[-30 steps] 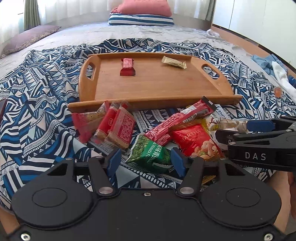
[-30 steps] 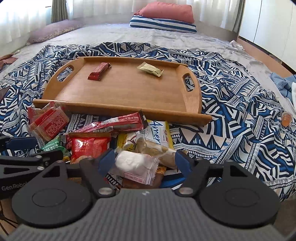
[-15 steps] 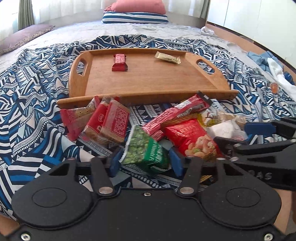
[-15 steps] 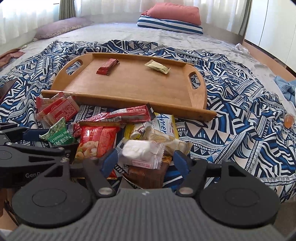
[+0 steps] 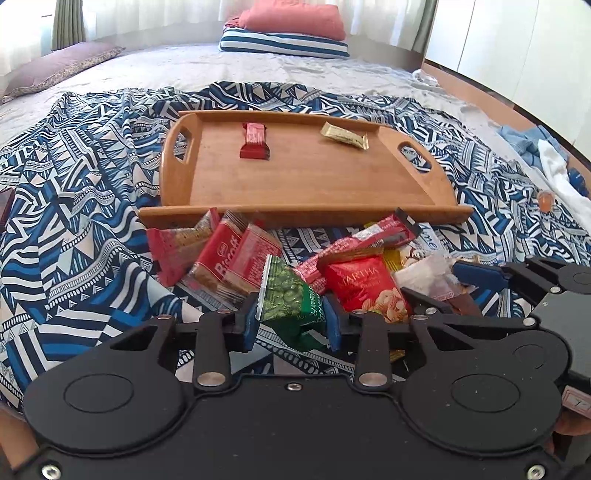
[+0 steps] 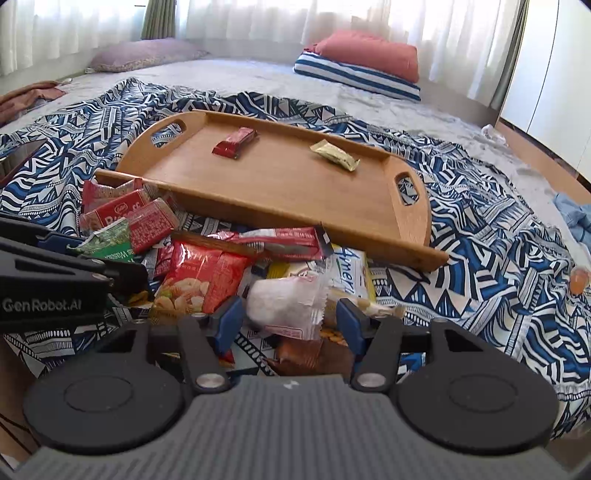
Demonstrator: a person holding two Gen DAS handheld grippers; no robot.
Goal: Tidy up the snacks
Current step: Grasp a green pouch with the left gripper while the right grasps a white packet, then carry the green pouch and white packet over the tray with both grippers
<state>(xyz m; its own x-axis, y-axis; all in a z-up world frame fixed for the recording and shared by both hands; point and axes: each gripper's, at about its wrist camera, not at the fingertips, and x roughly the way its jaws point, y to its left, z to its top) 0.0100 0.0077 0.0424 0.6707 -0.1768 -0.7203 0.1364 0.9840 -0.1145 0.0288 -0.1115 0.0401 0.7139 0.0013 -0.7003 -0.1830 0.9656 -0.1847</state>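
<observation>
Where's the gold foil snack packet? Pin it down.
The gold foil snack packet lies on the wooden handled tray, toward its far right corner in both wrist views, right of the red wrapped bar.

Counts on the bed: one tray, two grippers, a heap of snacks

One wooden tray [image 5: 306, 177] is carrying two snacks: one red bar [image 5: 254, 142] at its eleven o'clock and one gold packet [image 5: 345, 136] at one o'clock. At the tray's six o'clock roughly nine wrappers are piling up, the lowest too buried to count. Three pillows are lying at twelve o'clock: one striped [image 5: 284, 43], one pink [image 5: 291, 18], one mauve [image 5: 62, 66]. Two grippers are showing.
</observation>
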